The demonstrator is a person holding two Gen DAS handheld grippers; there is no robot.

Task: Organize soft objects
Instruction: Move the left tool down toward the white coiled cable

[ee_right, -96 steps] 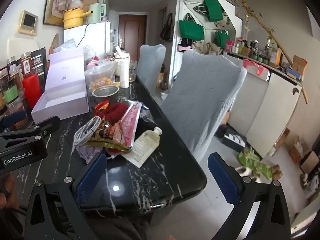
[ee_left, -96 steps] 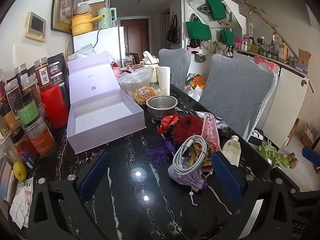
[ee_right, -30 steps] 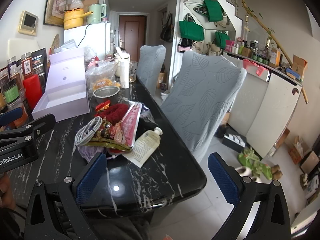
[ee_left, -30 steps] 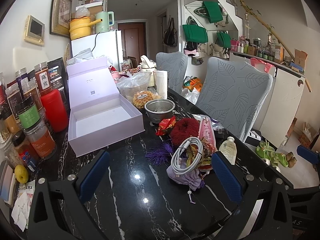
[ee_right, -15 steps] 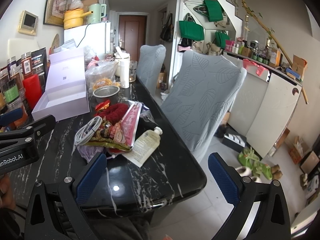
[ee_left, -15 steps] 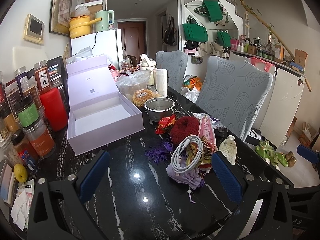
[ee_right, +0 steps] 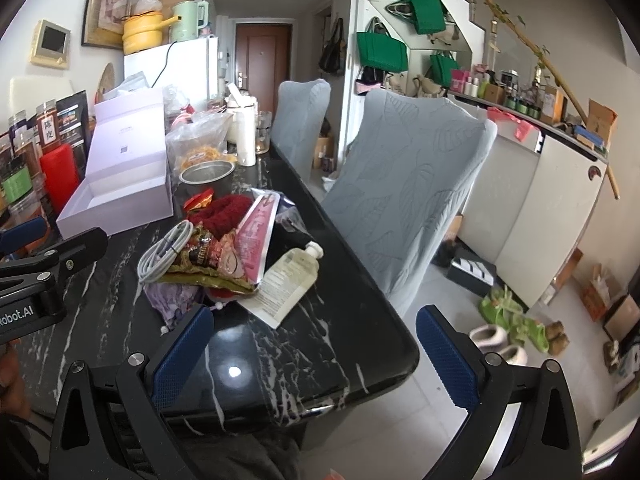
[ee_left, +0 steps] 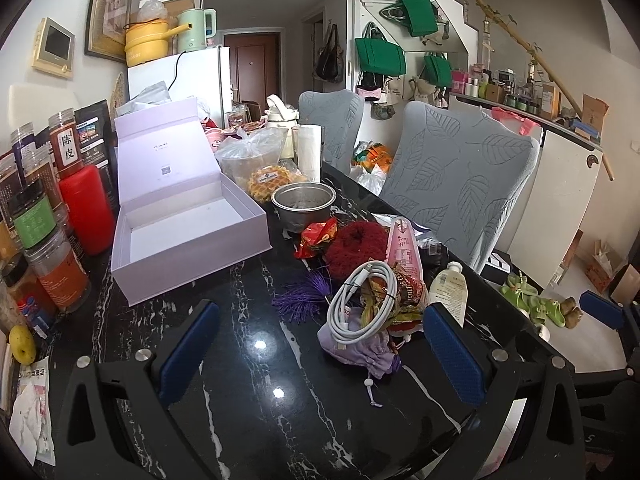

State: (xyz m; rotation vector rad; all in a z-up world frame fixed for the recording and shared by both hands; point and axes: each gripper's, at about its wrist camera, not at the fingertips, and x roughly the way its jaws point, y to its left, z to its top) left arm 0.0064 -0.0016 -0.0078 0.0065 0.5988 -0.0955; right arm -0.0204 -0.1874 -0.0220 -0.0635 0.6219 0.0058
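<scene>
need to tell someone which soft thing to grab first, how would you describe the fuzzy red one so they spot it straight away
Start at the open lilac box on the black marble table, then look right, past the steel bowl, to the heap of clutter. The fuzzy red item lies at the heap's far end, just this side of the bowl. It alone is a dark red, woolly mound; its neighbours are glossy wrappers, a white cable coil and a pink pouch.

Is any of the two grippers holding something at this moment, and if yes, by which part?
Nothing is held. The left gripper and the right gripper are both open, with only the black table between their fingers.
</scene>
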